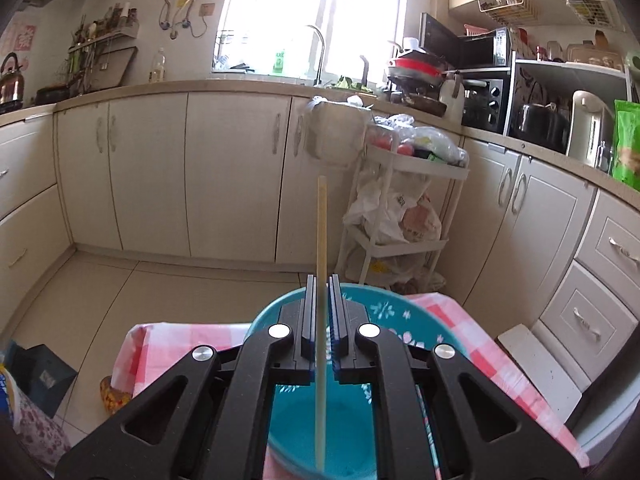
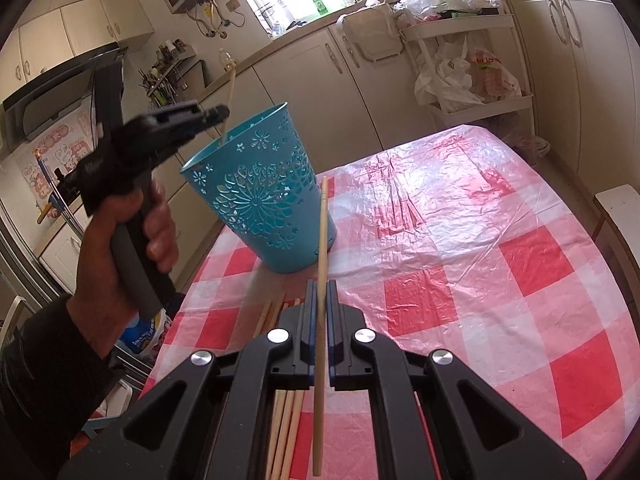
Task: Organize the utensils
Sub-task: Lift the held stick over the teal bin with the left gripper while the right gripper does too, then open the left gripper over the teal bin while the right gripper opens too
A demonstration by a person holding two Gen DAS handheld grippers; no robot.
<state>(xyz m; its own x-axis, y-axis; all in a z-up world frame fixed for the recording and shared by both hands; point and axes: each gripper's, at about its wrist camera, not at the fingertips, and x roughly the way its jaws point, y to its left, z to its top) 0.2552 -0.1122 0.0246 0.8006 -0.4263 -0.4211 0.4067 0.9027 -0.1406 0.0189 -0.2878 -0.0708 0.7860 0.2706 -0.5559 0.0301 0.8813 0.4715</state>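
L tongs point(image 2: 218, 114) clamped on a pale wooden chopstick point(image 2: 230, 92), its tip just inside the teal perforated plastic bin point(image 2: 256, 184) on the red-check counter point(image 2: 460, 240). R tongs point(image 2: 320, 292) pinch another chopstick point(image 2: 322, 240); spare sticks point(image 2: 286, 420) lie below. Risk: stick tilted, could catch rim & tip the bin.

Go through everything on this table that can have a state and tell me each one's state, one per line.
Left hand-held gripper: shut on a chopstick, above the holder's rim.
Left chopstick: gripped, lower end inside the holder.
Right hand-held gripper: shut on another chopstick.
Right chopstick: gripped, lifted off the table.
Teal holder: upright on the tablecloth.
Loose chopsticks: lying flat on the tablecloth.
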